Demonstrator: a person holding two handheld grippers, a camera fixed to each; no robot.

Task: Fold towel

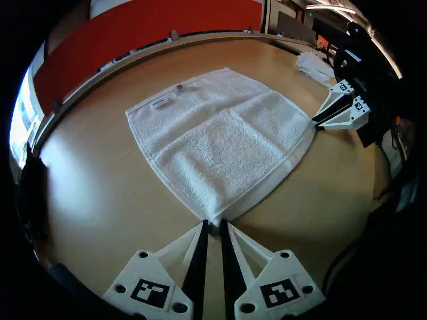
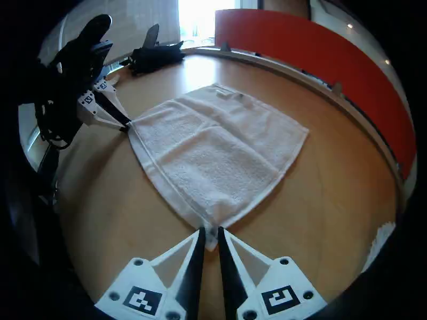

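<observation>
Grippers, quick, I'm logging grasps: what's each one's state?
Left gripper: shut on a towel corner.
Right gripper: shut on another towel corner.

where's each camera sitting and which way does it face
Left gripper view: rides the left gripper, looks along its own fingers over the towel on the table; right gripper at the towel's right corner.
Right gripper view: rides the right gripper, own fingers at bottom, looks over the towel; left gripper at its left corner.
Shared: towel, table, both grippers.
</observation>
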